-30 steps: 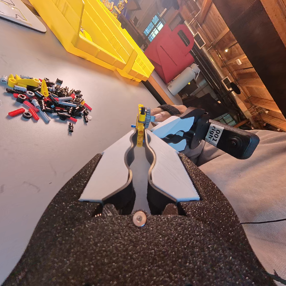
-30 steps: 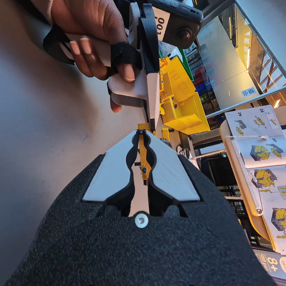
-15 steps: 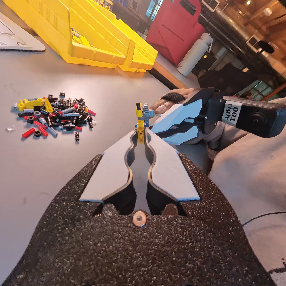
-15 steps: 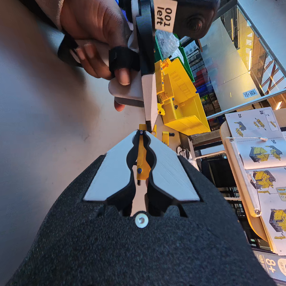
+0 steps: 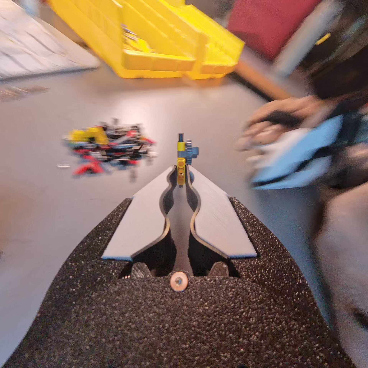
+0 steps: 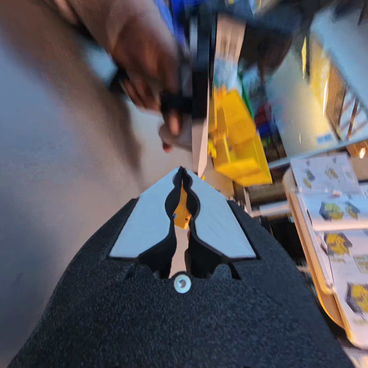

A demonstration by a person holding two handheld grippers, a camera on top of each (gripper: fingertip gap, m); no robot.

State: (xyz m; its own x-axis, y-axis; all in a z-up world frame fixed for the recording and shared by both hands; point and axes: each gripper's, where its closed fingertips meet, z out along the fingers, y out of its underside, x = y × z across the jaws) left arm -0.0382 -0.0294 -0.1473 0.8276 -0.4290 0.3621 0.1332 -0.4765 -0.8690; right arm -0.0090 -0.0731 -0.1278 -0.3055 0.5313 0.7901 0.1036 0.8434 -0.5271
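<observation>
The left gripper [image 5: 181,171] has its jaws pinched on a small yellow beam [image 5: 181,175] that stands upright, with a grey gear [image 5: 188,152] on its far end. The right gripper [image 6: 181,173] has its jaws drawn together at the tips, a yellow piece [image 6: 182,211] lodged between them farther back. Beyond lie a blurred heap of small parts [image 5: 111,147] on the grey table [image 5: 49,199], yellow bins [image 5: 169,39] and instruction pages [image 6: 334,209].

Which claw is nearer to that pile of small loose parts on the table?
Left. The left claw sits just right of the pile of small loose parts; the right claw is farther right, beyond it.
</observation>
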